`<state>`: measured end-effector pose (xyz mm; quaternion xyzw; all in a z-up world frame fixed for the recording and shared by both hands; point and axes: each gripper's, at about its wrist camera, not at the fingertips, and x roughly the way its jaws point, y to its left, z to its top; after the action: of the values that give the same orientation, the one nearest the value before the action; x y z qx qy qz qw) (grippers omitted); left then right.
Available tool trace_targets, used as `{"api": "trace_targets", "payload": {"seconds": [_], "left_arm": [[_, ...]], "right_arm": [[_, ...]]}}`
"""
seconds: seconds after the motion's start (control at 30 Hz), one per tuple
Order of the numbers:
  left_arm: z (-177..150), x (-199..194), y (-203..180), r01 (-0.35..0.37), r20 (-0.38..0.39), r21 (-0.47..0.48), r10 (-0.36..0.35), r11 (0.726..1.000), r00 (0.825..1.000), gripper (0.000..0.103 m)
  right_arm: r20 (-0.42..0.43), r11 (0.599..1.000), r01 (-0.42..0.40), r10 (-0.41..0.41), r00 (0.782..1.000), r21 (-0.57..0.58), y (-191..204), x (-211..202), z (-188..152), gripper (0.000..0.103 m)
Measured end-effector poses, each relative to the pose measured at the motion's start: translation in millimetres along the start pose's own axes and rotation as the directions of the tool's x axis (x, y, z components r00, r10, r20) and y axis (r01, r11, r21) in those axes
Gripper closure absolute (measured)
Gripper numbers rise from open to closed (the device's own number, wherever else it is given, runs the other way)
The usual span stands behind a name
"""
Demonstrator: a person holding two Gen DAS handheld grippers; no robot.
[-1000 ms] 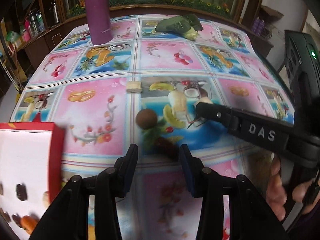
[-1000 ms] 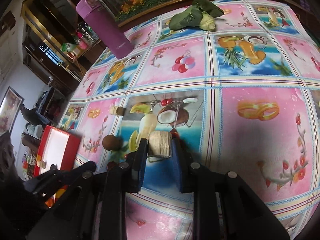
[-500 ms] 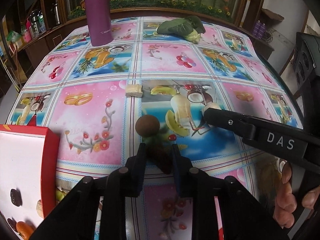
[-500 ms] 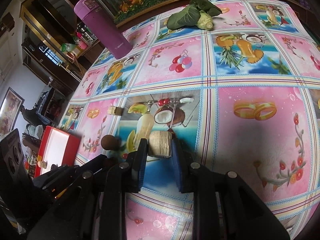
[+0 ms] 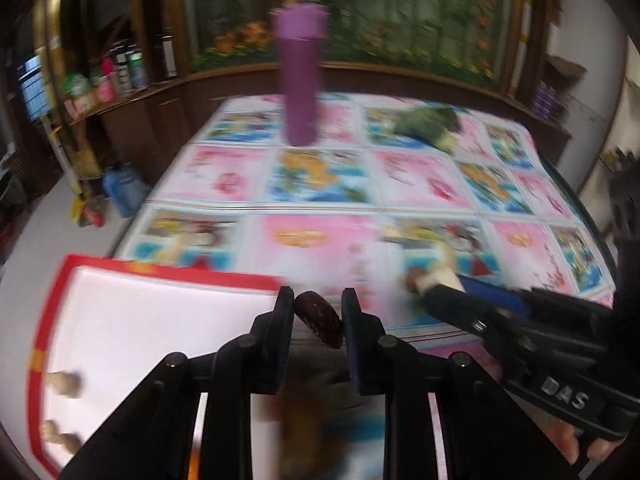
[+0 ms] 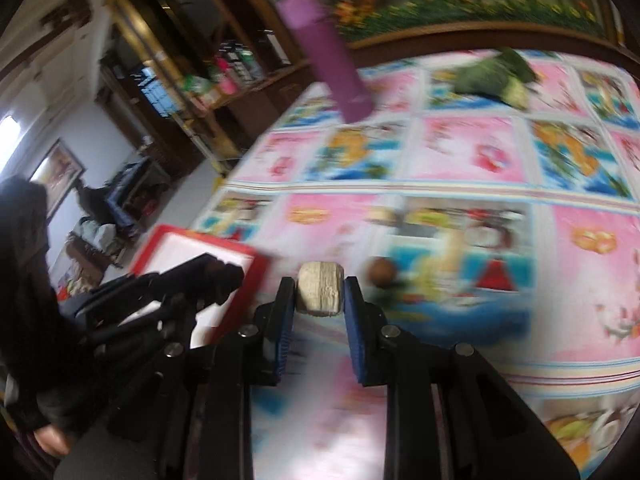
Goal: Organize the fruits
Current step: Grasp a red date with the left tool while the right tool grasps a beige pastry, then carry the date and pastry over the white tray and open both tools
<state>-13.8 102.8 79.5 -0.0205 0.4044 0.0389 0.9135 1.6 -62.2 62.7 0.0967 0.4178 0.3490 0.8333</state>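
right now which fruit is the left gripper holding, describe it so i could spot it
Start at the red-rimmed tray at the near left of the table. Just right of its far corner, the left gripper has its jaws shut on a date. It is dark red, wrinkled and oblong, unlike the pale ridged chunk in the right gripper.

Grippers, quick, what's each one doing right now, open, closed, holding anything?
Left gripper: closed on a dark red date.
Right gripper: closed on a pale tan chunk.

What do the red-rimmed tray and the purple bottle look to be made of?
Red-rimmed tray: probably cardboard or thin plastic, with a flat matte white floor and thin red walls. Purple bottle: smooth and evenly coloured, plastic or coated metal. Motion blur leaves both uncertain.
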Motion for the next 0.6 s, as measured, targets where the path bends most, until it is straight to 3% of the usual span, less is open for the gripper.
{"api": "trace_targets", "payload": {"seconds": [0.13, 0.37, 0.6], "left_arm": [[-4, -16, 58, -0.086, 0.014, -0.072, 0.087, 0.994, 0.996, 0.08], [-22, -20, 151, -0.199, -0.034, -0.197, 0.196, 0.96, 0.98, 0.08], [-41, -11, 192, -0.261, -0.084, -0.23, 0.248, 0.937, 0.965, 0.08]], "right_arm": [[0.002, 0.998, -0.059, 0.059, 0.998, -0.038, 48, 19, -1, 0.076], [-0.064, 0.991, -0.08, 0.074, 0.995, -0.107, 111, 65, -9, 0.076], [-0.145, 0.975, -0.074, 0.044, 0.989, -0.209, 164, 105, -18, 0.076]]}}
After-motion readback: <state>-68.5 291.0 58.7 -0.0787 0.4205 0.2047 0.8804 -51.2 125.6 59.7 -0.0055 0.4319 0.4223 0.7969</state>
